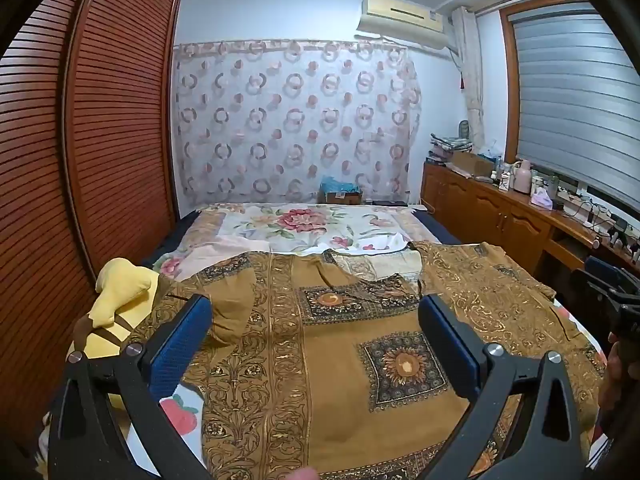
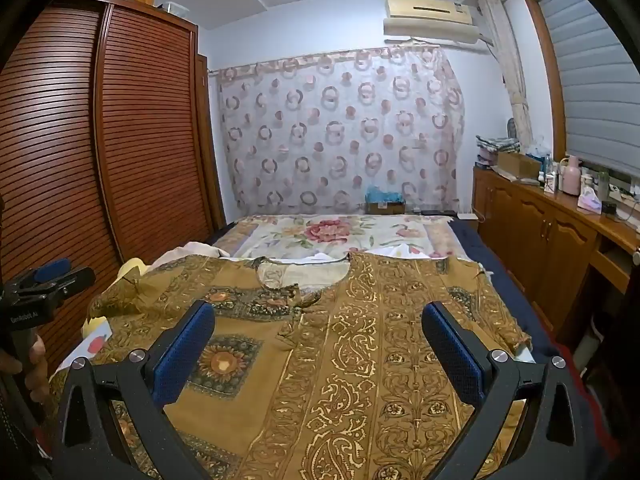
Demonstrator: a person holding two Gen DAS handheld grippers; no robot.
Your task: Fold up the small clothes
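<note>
Shirt of brown-gold print lies spread flat on the bed, filling the lower centre of both views. Left gripper and right gripper hover above it, jaws wide apart, empty. Yellow plush sits at left.

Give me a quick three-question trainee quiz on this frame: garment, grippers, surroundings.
1. True or false: the brown patterned shirt lies spread flat on the bed, not yet folded.
2. Which holds fabric: A) left gripper, B) right gripper, C) neither?
3. Fill in: the soft toy beside the shirt's sleeve is ____ in colour.

Key: 1 true. 2 C, both are open above the shirt. 3 yellow.
</note>
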